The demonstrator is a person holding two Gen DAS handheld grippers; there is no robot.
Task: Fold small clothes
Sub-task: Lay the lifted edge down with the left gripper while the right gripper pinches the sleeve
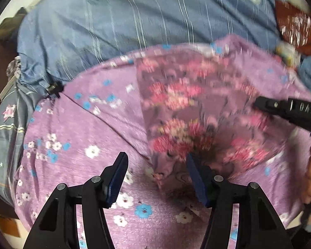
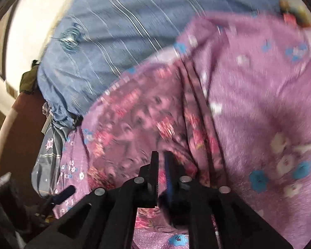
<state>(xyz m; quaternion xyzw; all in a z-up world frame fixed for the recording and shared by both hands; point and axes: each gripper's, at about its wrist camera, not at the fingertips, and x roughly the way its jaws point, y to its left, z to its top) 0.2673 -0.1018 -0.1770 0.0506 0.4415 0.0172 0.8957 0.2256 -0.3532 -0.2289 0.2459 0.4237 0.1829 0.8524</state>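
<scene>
Left wrist view: the left gripper [image 1: 156,166] stands with its fingers [image 1: 116,183] spread apart over a rose-print garment [image 1: 188,112], the right-hand pad at the cloth's near edge, neither pressing it. That open stance suggests the cloth is either just let go or about to be taken for a fold. From 3 o'clock the right gripper [image 1: 259,103] reaches in with its tip on the same garment.

In the right wrist view the right gripper's [image 2: 160,155] fingers [image 2: 154,174] are all but shut; blur hides whether a ridge of the garment [image 2: 134,120] is pinched between them, though the pleats running up toward 12 o'clock hint at a pull.

The garment lies on a lilac flowered sheet [image 1: 72,128] spread over the bed, with a blue striped cover [image 1: 118,27] beyond it at 12 o'clock. No basket, box or other container shows in either view.
</scene>
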